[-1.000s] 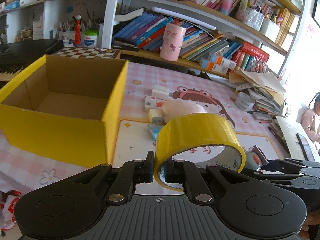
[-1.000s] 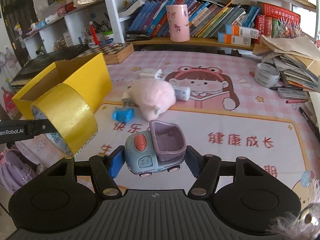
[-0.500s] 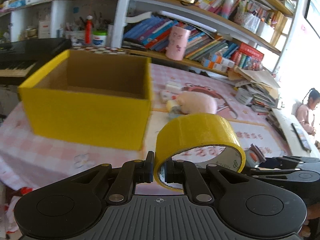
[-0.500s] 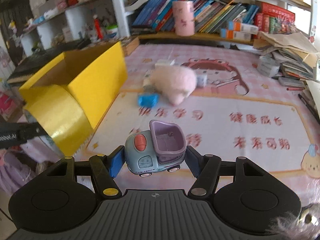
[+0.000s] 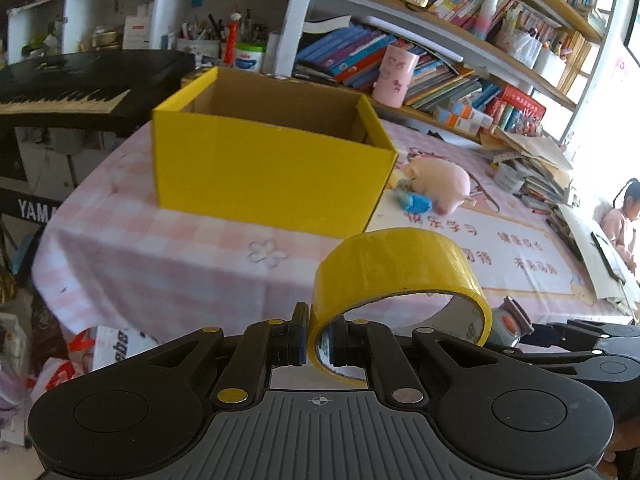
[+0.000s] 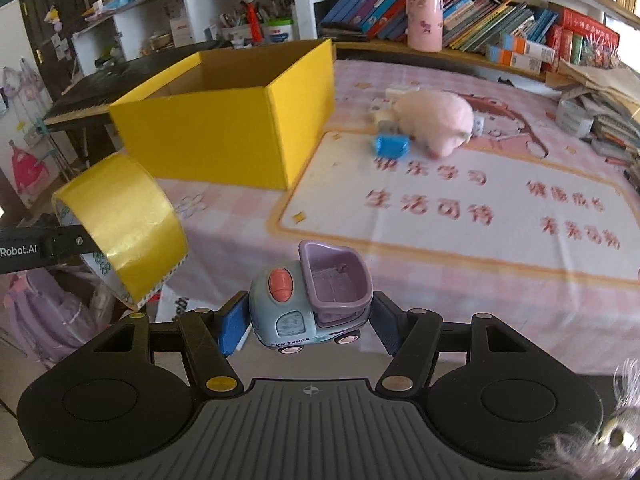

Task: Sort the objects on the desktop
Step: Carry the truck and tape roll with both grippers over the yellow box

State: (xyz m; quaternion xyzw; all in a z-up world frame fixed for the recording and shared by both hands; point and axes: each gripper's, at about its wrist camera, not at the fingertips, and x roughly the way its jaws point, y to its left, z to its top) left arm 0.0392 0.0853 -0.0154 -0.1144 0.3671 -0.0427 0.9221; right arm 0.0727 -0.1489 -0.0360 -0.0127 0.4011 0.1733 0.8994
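My left gripper (image 5: 320, 340) is shut on the rim of a yellow tape roll (image 5: 396, 268) and holds it in the air off the table's near edge. The roll also shows in the right wrist view (image 6: 120, 224). My right gripper (image 6: 308, 320) is shut on a small blue-and-purple toy truck (image 6: 312, 296), also held near the table's front edge. An open yellow cardboard box (image 5: 272, 160) stands on the pink tablecloth ahead; it also shows in the right wrist view (image 6: 224, 116). A pink plush pig (image 6: 432, 118) and a blue small object (image 6: 391, 146) lie right of the box.
A black keyboard piano (image 5: 72, 88) stands left of the table. Bookshelves (image 5: 440, 64) with a pink cup (image 5: 394, 76) run along the back. Stacked papers and a tape roll (image 5: 508, 178) lie at the far right. Bags (image 5: 80, 356) sit on the floor below.
Both grippers have pulled back and to the left with their loads. The box and the table now look farther away and the floor shows below.
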